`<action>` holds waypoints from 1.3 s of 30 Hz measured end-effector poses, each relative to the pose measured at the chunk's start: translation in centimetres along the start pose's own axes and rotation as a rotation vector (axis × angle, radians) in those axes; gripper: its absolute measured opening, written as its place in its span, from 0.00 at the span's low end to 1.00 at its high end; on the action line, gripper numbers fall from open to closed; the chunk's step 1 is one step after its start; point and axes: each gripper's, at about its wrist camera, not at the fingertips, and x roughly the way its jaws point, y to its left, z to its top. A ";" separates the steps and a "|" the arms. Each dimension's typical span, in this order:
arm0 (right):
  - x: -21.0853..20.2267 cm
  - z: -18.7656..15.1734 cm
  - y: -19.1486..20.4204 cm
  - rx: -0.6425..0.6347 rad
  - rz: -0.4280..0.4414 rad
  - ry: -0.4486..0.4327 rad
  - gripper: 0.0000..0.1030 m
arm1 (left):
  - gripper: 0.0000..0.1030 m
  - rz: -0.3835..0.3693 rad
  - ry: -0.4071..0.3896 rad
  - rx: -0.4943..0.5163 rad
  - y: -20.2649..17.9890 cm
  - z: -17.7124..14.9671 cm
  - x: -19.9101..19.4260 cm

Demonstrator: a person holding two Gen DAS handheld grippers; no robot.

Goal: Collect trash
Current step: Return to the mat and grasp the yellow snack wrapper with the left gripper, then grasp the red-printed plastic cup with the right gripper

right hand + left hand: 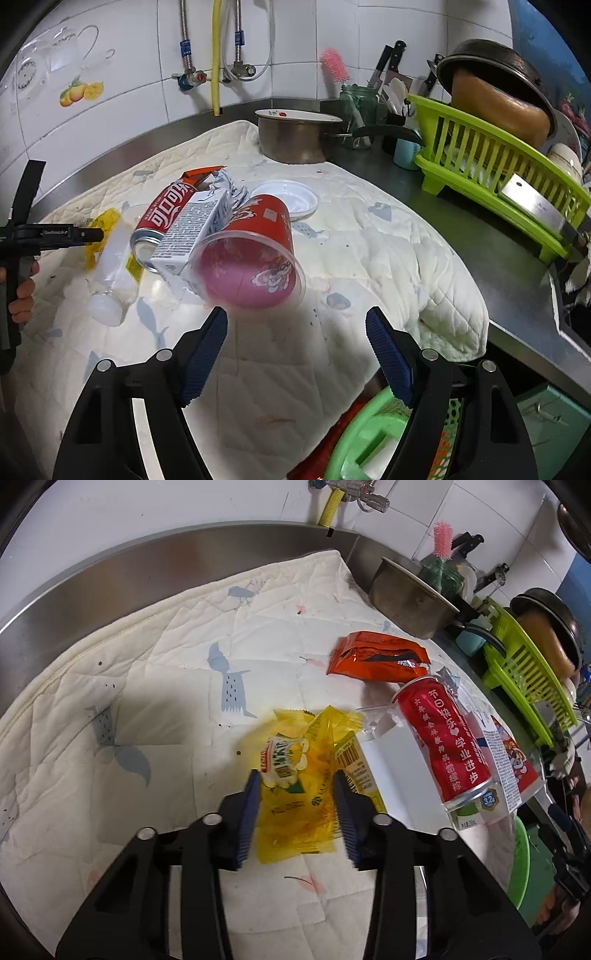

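The left gripper point(297, 794) has the yellow snack wrapper point(295, 771) between its blue pads point(248, 805); the film fills the gap and both pads seem to press on it, so the gripper is clenched on the wrapper, which lies on the quilted white cloth point(129, 686). At about two o'clock from those fingers a red soda can point(445, 738) lies on its side, touching a clear plastic bottle point(380, 720) and a white milk carton point(491, 738). Farther out at one o'clock an orange foil packet point(376, 657) lies apart from the heap, and beyond it a steel pot point(406, 598) stands on the counter.

The right gripper point(295, 332) stands released, its jaws wide apart with nothing between them. Just past its tips at eleven o'clock a red paper cup point(255, 258) lies on its side with its mouth towards the camera, under a clear plastic cover. The cup leans against the milk carton and the soda can, which block the way to the wrapper behind them at ten o'clock. A white plastic lid point(291, 199) rests at twelve o'clock, near the cup. A green dish rack point(487, 166) holding a dark pan sits at two o'clock, well apart. A green basket point(369, 435) shows below the counter edge at five o'clock.
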 end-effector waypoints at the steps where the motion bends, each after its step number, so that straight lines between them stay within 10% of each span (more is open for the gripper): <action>1: 0.3 0.1 -0.1 -0.003 0.002 -0.001 0.72 | 0.29 -0.002 -0.003 -0.001 0.0 0.0 0.0; 9: 2.1 0.9 -0.4 -0.008 0.000 -0.008 0.68 | 0.11 0.003 -0.019 -0.018 0.7 -0.3 -0.6; 23: 4.2 2.5 0.2 -0.008 0.011 -0.006 0.14 | 0.09 0.009 -0.103 -0.049 1.5 -1.1 -6.3; 39: -4.1 -0.1 -1.8 0.063 -0.006 -0.084 0.04 | 0.09 -0.131 -0.175 0.081 -6.6 -2.1 -11.6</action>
